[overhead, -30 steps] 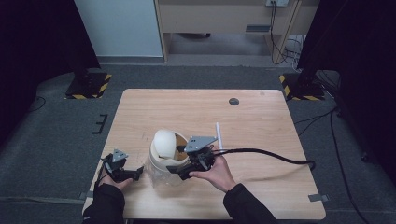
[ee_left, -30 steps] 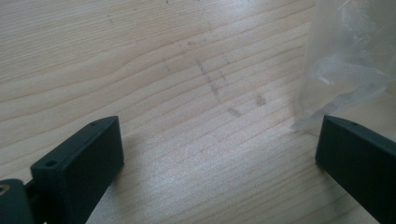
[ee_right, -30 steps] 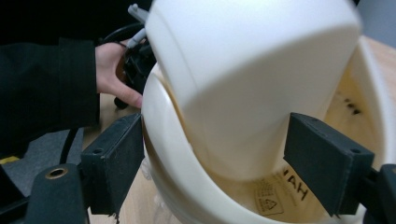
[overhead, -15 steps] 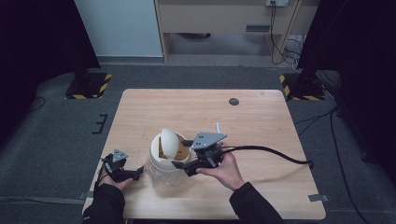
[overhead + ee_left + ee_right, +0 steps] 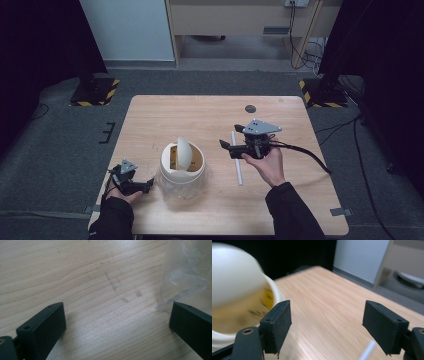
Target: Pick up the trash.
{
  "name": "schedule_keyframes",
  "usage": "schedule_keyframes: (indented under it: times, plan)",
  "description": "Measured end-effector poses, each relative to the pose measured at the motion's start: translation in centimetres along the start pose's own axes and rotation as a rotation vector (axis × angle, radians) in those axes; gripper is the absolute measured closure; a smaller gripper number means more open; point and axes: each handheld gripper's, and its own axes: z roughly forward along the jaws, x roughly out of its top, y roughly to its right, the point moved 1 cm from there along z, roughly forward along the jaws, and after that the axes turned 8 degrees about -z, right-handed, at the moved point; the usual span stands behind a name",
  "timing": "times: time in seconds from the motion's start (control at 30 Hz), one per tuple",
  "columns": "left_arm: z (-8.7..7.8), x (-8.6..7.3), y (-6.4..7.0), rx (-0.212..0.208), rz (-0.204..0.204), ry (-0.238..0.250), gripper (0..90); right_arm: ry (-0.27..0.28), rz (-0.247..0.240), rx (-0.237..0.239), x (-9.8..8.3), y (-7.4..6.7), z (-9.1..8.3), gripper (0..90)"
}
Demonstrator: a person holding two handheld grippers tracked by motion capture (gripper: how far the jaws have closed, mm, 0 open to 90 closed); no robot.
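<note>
Left gripper view alone: perhaps crinkled clear plastic [image 5: 185, 272] beside jaws.

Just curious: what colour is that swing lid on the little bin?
White; the swing lid shows best in the high view.

You have a light wooden table [image 5: 200, 112] with rounded corners in front of you, standing on grey carpet. Near your edge, left of the middle, sits a clear plastic jar [image 5: 182, 176] with a white swing-lid top, its base on the wood. Just to the right of it lies a white stick [image 5: 236, 157], flat, pointing away from you. Toward the far edge, well apart from both, rests a small dark disc [image 5: 250, 108].
</note>
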Motion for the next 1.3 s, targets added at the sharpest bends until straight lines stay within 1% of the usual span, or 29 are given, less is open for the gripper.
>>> schedule_keyframes:
  times: [0.03,0.07,0.1,0.13,0.17,0.23,0.3,0.37,0.47,0.5,0.53,0.6,0.63,0.67,0.77,0.8,0.83,0.9,1.0,1.03,1.1,1.13,1.2,1.23,1.3]
  plan:
    - [0.0,0.0,0.0,0.000,0.000,0.000,0.0,-0.017,0.005,-0.017,-0.6,0.3,0.2,26.3]
    - [0.0,0.0,0.0,0.000,0.000,0.000,0.0,-0.050,0.020,-0.059,-1.8,0.9,0.8,28.7]
    - [0.0,0.0,0.0,0.000,0.000,0.000,0.0,-0.068,0.028,-0.083,-2.4,1.2,1.2,28.7]
    - [0.0,0.0,0.0,0.000,0.000,0.000,0.0,-0.068,0.028,-0.083,-2.4,1.2,1.2,31.6]
    - [0.0,0.0,0.0,-0.001,0.000,0.000,0.0,-0.081,0.034,-0.101,-3.0,1.5,1.6,34.7]
    - [0.0,0.0,0.0,-0.001,0.000,0.000,0.0,-0.121,0.047,-0.140,-4.5,2.1,2.5,39.5]
    - [0.0,0.0,0.0,-0.001,0.000,0.000,0.0,-0.164,0.063,-0.163,-5.7,2.5,3.4,44.1]
    - [0.0,0.0,0.0,-0.001,0.000,0.000,0.0,-0.203,0.067,-0.182,-6.7,2.8,4.2,47.5]
    - [0.0,0.0,0.0,0.000,0.000,0.000,0.0,-0.260,0.089,-0.186,-8.1,3.0,5.4,51.6]
    - [0.0,0.0,0.0,0.000,0.000,0.000,0.0,-0.316,0.092,-0.184,-8.9,2.9,6.2,53.0]
    - [0.0,0.0,0.0,0.000,0.000,0.000,0.0,-0.316,0.092,-0.184,-8.9,2.9,6.2,53.0]
    - [0.0,0.0,0.0,-0.001,0.000,-0.001,0.0,-0.348,0.094,-0.183,-9.4,2.8,6.8,55.7]
    - [0.0,0.0,0.0,-0.001,0.000,0.000,0.0,-0.355,0.096,-0.182,-9.5,2.7,7.0,57.0]
    - [0.0,0.0,0.1,-0.001,0.000,-0.001,0.0,-0.370,0.113,-0.179,-9.8,2.6,7.5,59.2]
    - [0.0,0.0,0.1,-0.001,0.001,-0.001,0.0,-0.382,0.123,-0.178,-10.0,2.5,7.8,61.9]
    - [0.0,0.0,0.1,-0.001,0.000,0.000,0.0,-0.393,0.130,-0.175,-10.1,2.5,7.9,63.4]
    - [0.0,0.0,0.1,-0.001,0.000,0.000,0.0,-0.397,0.129,-0.175,-10.2,2.5,8.0,64.4]
    - [0.1,0.0,0.1,-0.001,0.001,0.000,0.0,-0.423,0.132,-0.170,-10.4,2.5,8.2,66.9]
    - [0.1,0.0,0.1,-0.001,0.002,-0.001,0.0,-0.448,0.135,-0.176,-10.7,2.4,8.4,72.5]
    - [0.1,0.0,0.1,-0.001,0.002,-0.001,0.0,-0.448,0.135,-0.176,-10.7,2.4,8.4,72.5]
    - [0.1,0.0,0.1,-0.001,0.001,-0.001,0.0,-0.446,0.149,-0.177,-10.7,2.3,8.5,78.4]
    - [0.0,0.0,0.1,-0.001,0.001,-0.001,0.0,-0.445,0.156,-0.181,-10.7,2.3,8.5,79.3]
    - [0.0,0.1,0.1,-0.003,0.001,-0.002,0.0,-0.446,0.180,-0.184,-10.7,2.2,8.5,79.7]
    - [-0.1,0.1,0.1,-0.004,0.002,-0.005,1.0,-0.452,0.189,-0.178,-10.6,2.2,8.5,79.8]
    - [-0.2,0.2,0.1,-0.008,-0.006,-0.007,3.6,-0.447,0.188,-0.169,-10.5,2.3,8.3,79.8]
